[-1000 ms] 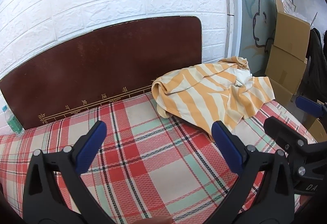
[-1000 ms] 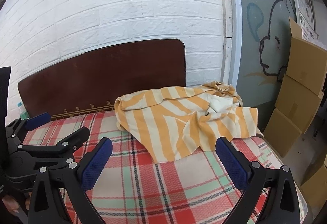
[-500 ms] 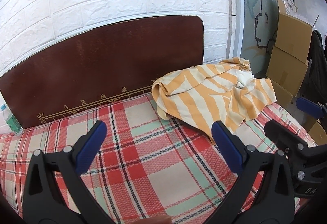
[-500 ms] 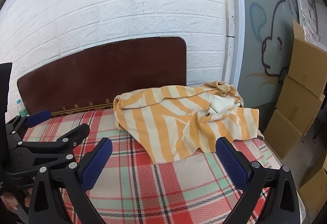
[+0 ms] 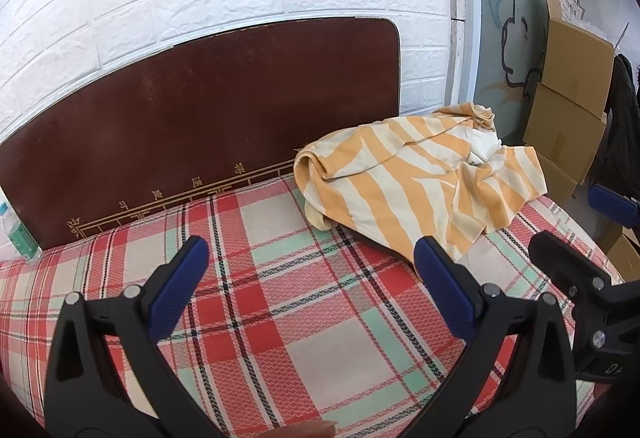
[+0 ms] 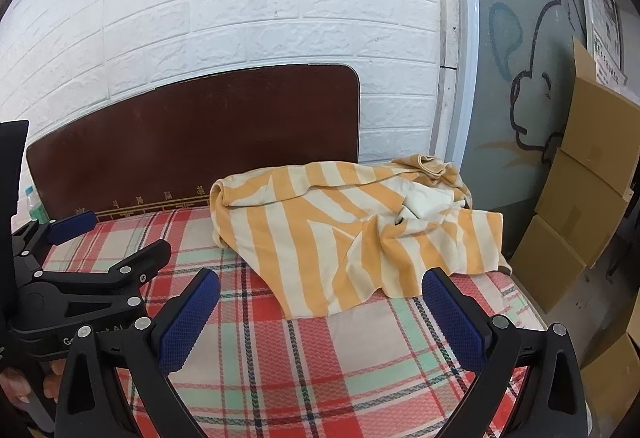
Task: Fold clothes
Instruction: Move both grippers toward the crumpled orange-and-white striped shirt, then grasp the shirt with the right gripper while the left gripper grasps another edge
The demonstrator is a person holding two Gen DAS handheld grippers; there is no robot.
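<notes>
Left wrist view. The left gripper (image 5: 308,270) stood wide apart and held nothing, hovering over the plaid bedcover (image 5: 280,322). The striped garment (image 5: 404,182), orange and cream, lay in a rumpled heap at the far right of the bed, against the brown headboard (image 5: 208,110). Part of the right gripper (image 5: 576,238) showed at the right edge.

Right wrist view. The right gripper (image 6: 320,308) was likewise spread wide and empty, with the striped garment (image 6: 344,222) just beyond its tips. The cloth draped in soft creases and a rolled left edge, so it was judged thin, light and limp, likely to sag and slide once lifted. A near hem corner, lying flat on the plaid bedcover (image 6: 360,358), appeared the plainest place to pinch; a second hold along the right edge would keep the cloth spread. Cardboard boxes (image 6: 588,174) stood beside the bed at right.
</notes>
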